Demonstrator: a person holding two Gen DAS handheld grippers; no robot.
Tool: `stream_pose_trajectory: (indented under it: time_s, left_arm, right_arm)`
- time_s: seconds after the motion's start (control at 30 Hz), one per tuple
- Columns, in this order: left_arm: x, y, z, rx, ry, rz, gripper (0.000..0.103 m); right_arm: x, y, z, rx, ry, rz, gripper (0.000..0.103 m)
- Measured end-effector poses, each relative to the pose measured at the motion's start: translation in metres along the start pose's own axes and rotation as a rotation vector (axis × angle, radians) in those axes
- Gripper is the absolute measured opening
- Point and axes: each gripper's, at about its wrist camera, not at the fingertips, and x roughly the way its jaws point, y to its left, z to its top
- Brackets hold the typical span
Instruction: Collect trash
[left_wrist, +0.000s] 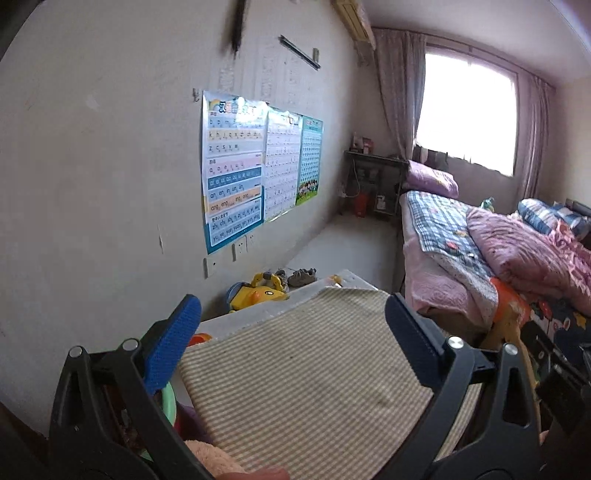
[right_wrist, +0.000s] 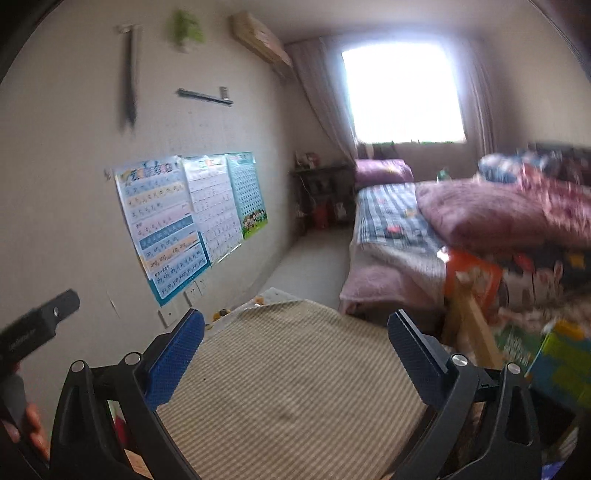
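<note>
1. Looking along both grippers, no piece of trash can be made out in either view; where the task's thing lies, its long axis and the way it points cannot be told.
2. The left gripper (left_wrist: 293, 325) is seen with its jaws spread wide and nothing between them; only the striped cloth (left_wrist: 314, 369) on the surface shows in the gap, at lower centre.
3. The right gripper (right_wrist: 295, 339) is likewise held wide open and empty above the same cloth (right_wrist: 295, 373); its view is blurred.
4. Neither hand can be judged nearer to any trash. The clutter most likely to hide some is found at the frame edges: yellow toys (left_wrist: 258, 291) beside the wall at lower left of the left view, and boxes (right_wrist: 554, 354) at lower right of the right view.
5. The bed (left_wrist: 443, 236) at right and the posters (left_wrist: 236, 170) on the wall at left offer nothing plainly discardable.
6. A search downward is judged to be needed before any approach.
</note>
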Motion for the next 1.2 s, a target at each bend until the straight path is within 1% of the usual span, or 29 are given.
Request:
stream_pose_trajectory:
  time_s: [0.07,0.17,0.37,0.57,0.6,0.67,0.83,1.2]
  left_arm:
    - [0.001,-0.002,-0.002,0.009,0.007,0.002,0.098]
    - [0.001,-0.004,-0.002,0.013,0.02,0.007,0.098]
    - [0.002,-0.003,-0.002,0.027,0.019,0.016,0.098]
    - [0.003,-0.001,-0.005,0.023,0.026,0.024,0.098]
    - [0.004,0.0,-0.005,0.024,0.028,0.025,0.098]
    - [0.004,0.0,-0.005,0.026,0.03,0.028,0.098]
    - [0.008,0.001,-0.006,0.031,0.035,0.035,0.098]
    - [0.012,0.003,-0.011,0.029,0.055,0.044,0.098]
  right_arm:
    - [-0.001,-0.007,-0.001,0.022,0.009,-0.004,0.096]
    - [0.003,-0.007,-0.001,0.025,0.013,-0.004,0.096]
    - [-0.001,0.002,-0.002,-0.013,-0.013,-0.003,0.096]
    - [-0.014,0.01,-0.01,-0.069,-0.116,0.035,0.096]
    - [-0.014,0.012,-0.01,-0.081,-0.121,0.036,0.096]
    - [-0.014,0.016,-0.009,-0.096,-0.114,0.039,0.096]
    - [-0.012,0.018,-0.011,-0.089,-0.102,0.048,0.096]
    - [-0.01,0.019,-0.015,-0.09,-0.086,0.036,0.096]
